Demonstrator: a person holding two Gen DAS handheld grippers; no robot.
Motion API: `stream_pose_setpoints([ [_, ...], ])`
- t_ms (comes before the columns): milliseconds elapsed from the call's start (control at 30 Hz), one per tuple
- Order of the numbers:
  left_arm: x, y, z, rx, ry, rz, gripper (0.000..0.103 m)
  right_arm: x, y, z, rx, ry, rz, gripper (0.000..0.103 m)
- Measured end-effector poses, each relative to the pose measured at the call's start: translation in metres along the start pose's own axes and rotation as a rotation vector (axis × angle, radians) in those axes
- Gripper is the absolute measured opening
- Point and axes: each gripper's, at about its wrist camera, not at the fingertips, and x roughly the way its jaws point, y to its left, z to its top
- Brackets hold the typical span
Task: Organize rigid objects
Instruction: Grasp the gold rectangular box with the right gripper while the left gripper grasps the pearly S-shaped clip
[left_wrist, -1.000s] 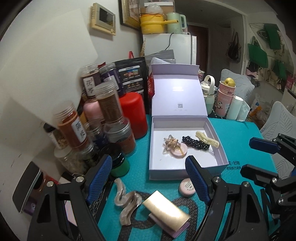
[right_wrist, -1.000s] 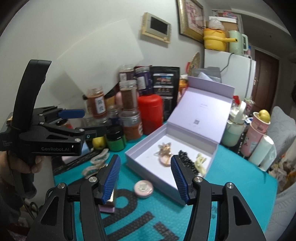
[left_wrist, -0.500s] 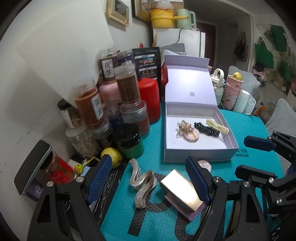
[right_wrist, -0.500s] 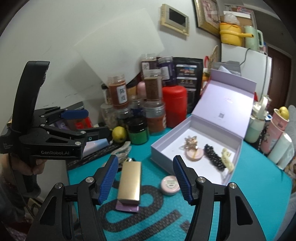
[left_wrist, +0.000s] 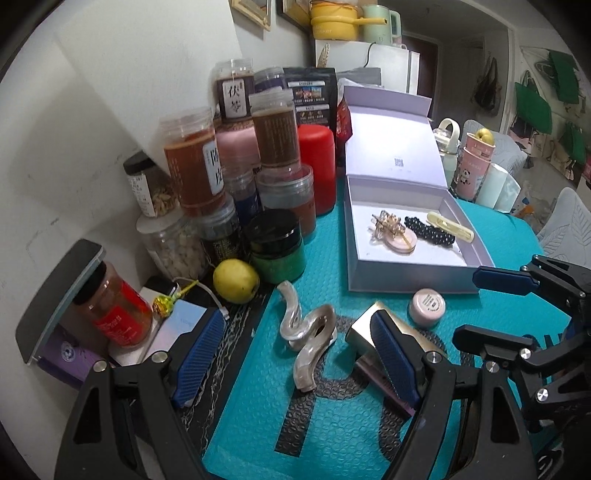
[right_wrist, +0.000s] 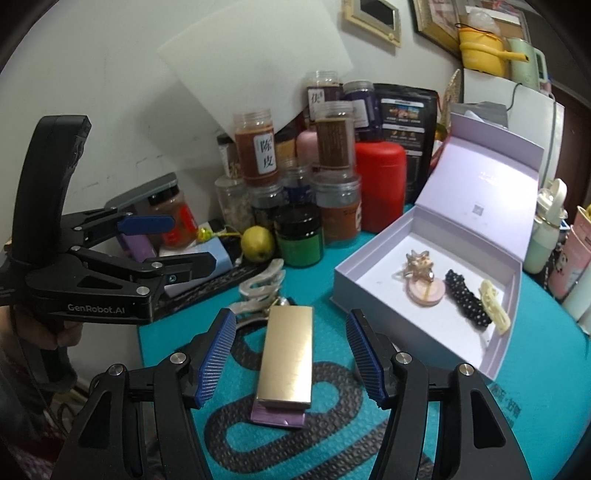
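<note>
An open lilac box (left_wrist: 413, 254) (right_wrist: 369, 295) on the teal mat holds several hair accessories. A gold clip on a purple base (right_wrist: 286, 360) (left_wrist: 360, 332) lies on the mat between the open fingers of my right gripper (right_wrist: 291, 360). A wavy pearly claw clip (left_wrist: 308, 334) (right_wrist: 258, 291) lies between the open fingers of my left gripper (left_wrist: 299, 354). A small pink round tin (left_wrist: 427, 303) sits in front of the box. Both grippers are empty.
Many spice jars (left_wrist: 229, 177), a red canister (left_wrist: 316, 168) and a green jar (left_wrist: 276, 249) crowd the back left. A yellow fruit (left_wrist: 235, 280) lies by them. Cups and a bottle (left_wrist: 476, 166) stand at the back right.
Both grippers have moved left and lower toward the mat. The gold clip now lies between the right fingers, and the wavy clip lies between the left fingers.
</note>
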Motion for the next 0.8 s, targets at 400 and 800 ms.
stream_pose_setpoints([
  [400,0.023,0.011,-0.021,-0.023,0.031,-0.074,0.082,0.035,-0.004,-0.014,0.026,0.062,0.012,0.066],
  [800,0.061,0.011,-0.031,-0.014,0.094,-0.103,0.082,0.069,-0.008,-0.028,0.025,0.156,0.004,0.066],
])
